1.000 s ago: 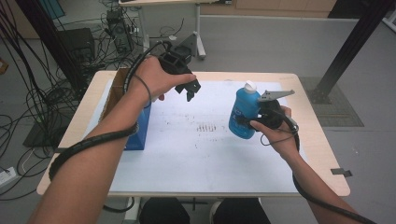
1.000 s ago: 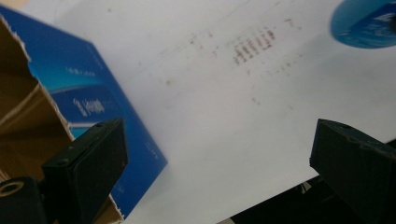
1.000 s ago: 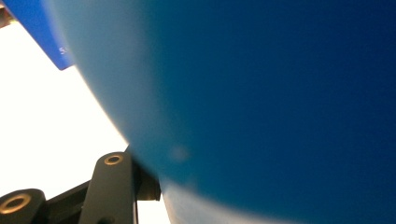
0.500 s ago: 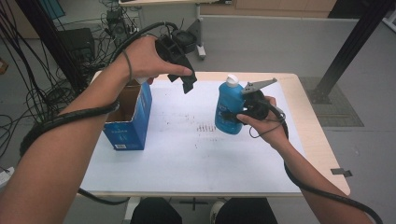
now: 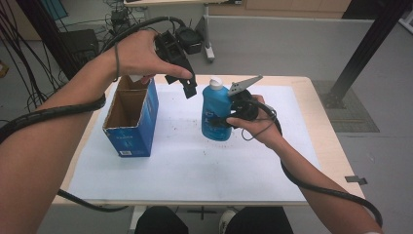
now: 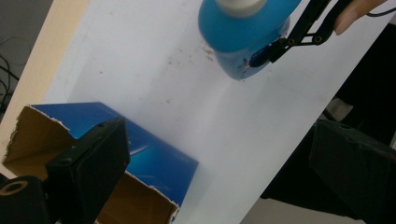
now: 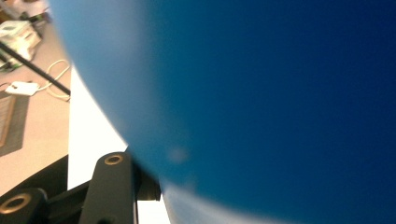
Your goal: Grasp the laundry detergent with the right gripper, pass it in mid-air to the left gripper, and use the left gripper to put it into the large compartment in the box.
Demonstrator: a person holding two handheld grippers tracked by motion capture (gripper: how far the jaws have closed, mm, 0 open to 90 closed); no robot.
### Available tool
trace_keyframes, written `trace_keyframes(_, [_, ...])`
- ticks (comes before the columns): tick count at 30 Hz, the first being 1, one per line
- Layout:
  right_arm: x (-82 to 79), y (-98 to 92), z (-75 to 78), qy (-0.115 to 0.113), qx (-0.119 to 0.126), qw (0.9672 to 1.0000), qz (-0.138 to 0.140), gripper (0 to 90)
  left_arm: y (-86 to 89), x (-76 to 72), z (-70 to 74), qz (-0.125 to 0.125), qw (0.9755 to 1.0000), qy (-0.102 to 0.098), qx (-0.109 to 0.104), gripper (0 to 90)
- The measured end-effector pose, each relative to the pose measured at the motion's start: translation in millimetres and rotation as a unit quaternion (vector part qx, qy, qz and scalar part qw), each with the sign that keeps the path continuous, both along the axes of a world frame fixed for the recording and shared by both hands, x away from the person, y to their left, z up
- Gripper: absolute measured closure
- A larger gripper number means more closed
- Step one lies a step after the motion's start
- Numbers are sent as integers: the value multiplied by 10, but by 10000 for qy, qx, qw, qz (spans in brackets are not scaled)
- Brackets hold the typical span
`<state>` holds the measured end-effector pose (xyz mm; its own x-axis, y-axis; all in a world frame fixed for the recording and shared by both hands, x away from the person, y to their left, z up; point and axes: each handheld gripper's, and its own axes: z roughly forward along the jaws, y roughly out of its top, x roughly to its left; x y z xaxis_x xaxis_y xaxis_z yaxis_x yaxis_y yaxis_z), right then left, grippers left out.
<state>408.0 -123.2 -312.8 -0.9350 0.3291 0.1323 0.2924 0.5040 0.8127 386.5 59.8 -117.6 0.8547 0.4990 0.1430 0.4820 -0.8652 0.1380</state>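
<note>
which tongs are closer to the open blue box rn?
Left. Left tongs hover above the blue box, near its right edge; right tongs sit farther right, clamped on the blue bottle.

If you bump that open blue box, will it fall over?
Probably. The blue cardboard box stands tall on a narrow base, so it may tip. Its open top shows nothing inside, so it is likely light and could slide on the smooth white sheet.

Small white print on the blue box (image 5: 127, 141), dark label marks on the blue bottle (image 5: 215, 117), both too blurred to read
</note>
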Motion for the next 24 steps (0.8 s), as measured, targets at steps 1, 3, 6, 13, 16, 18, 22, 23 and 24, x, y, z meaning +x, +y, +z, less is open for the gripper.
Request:
trace_keyframes(1, [4,39,4,-25,-12,10000,80,434,-10,-3,-11,-43,10000,-18,37,56])
trace_keyframes(3, [5,116,8,-59,-32,9997,225,434,-27,1,-28,-115,9999,-6,86,56])
trace_keyframes(6, [1,216,6,-86,-69,9989,456,434,-47,3,-61,-202,9997,102,120,56])
trace_keyframes(13, [-6,365,-17,-147,-131,9965,808,434,-80,14,-95,-390,9990,191,135,54])
trace_keyframes(16, [-8,435,-42,-166,-150,9946,1013,433,-113,22,-100,-497,9983,224,203,54])
trace_keyframes(18, [-12,451,-49,-184,-139,9940,1070,433,-119,29,-97,-546,9980,238,213,53])
trace_keyframes(22, [-30,519,-60,-227,-100,9913,1292,433,-143,20,-103,-672,9968,307,316,55])
trace_keyframes(23, [-30,519,-60,-227,-100,9913,1292,433,-143,20,-103,-672,9968,307,316,54])
trace_keyframes(24, [-33,529,-59,-236,-92,9910,1312,433,-146,13,-109,-699,9966,309,305,54])
